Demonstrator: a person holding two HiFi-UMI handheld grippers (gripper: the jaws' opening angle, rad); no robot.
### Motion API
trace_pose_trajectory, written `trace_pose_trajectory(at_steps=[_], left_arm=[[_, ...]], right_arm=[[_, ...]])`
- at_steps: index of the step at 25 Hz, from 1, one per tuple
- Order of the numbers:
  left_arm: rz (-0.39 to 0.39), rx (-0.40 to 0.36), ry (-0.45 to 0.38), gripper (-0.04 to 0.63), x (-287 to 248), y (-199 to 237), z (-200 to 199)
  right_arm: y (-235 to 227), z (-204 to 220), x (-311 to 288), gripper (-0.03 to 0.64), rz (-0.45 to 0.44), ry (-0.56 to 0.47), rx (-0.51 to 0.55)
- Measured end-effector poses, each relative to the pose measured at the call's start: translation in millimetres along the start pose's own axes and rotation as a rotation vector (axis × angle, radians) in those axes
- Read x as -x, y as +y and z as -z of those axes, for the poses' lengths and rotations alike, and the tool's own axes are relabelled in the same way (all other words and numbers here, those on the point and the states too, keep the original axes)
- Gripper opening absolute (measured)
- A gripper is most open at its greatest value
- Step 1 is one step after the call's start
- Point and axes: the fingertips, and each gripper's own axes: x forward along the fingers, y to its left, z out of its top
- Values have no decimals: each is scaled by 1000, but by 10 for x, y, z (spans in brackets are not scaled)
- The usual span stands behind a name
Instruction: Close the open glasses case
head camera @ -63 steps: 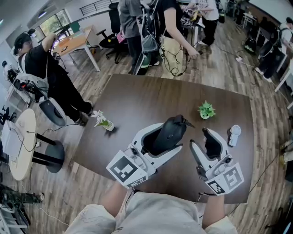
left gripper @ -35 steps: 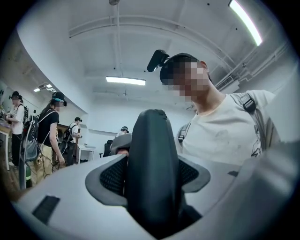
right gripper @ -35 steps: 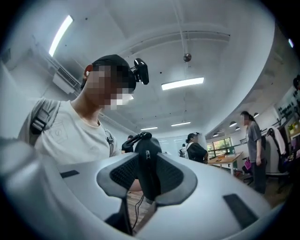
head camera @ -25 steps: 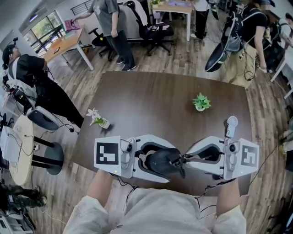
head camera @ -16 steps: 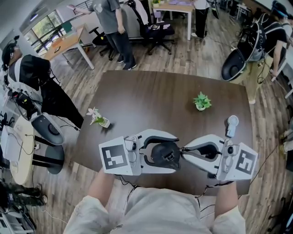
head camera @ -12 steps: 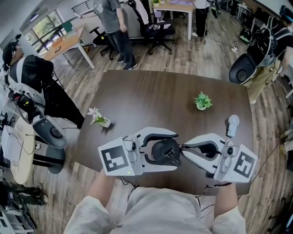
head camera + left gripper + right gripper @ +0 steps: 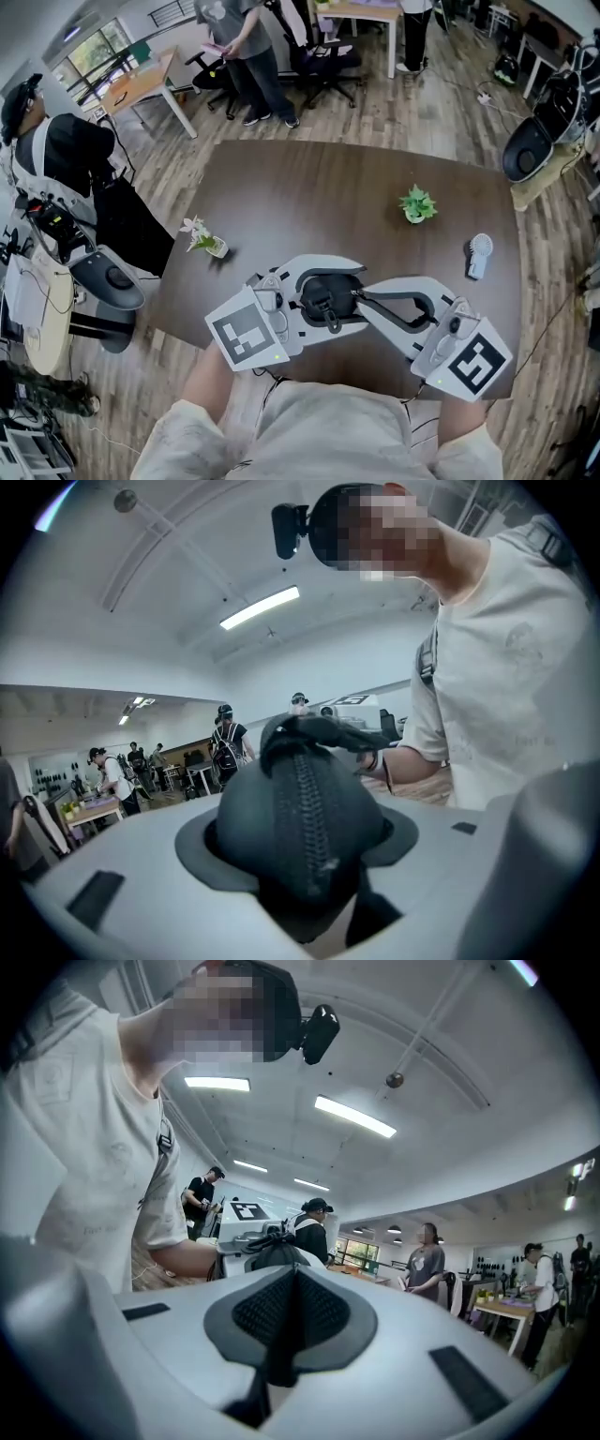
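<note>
The black zippered glasses case [image 7: 319,292] is held above the front part of the dark table [image 7: 309,197]. My left gripper [image 7: 337,296] has its jaws on both sides of the case and pressing it, and they are closing. In the left gripper view the case [image 7: 300,808] fills the gap, zipper line facing the camera, with its pull tab [image 7: 323,731] stretched off to the right. My right gripper [image 7: 357,298] comes in from the right and is shut on that tab. In the right gripper view, a thin dark strip hangs from the right gripper [image 7: 291,1321].
On the table stand a small green plant [image 7: 417,203], a white flower in a little pot [image 7: 202,239] and a white hand fan [image 7: 478,255]. The table's front edge is just below the grippers. Several people, chairs and desks surround the table.
Both grippers have rolled and shifted. The right gripper's marker cube has swung down toward the table's front edge, and the case sits slightly farther from the person, still held by both.
</note>
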Motion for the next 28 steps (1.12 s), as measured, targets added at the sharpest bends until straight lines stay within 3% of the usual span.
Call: trace_pose_trajectory(at_steps=[9,13,18,22,28], left_arm=[[8,-12,19,258,35,-29,67],[40,-27,80,258,20,-86,195],[66,-24,101,256,23,-99,246],[74,-9,50,255,103,-70,136],[41,85,-99,255,258,33,-113]], right_arm=[[64,191,24,9,-24,184,113],[93,351,39,2,-58,332,241],[100,366,-5,2,-68,377,415],[81,458,8,2,-49,428,447],[18,732,-3,2,-23,440,375]])
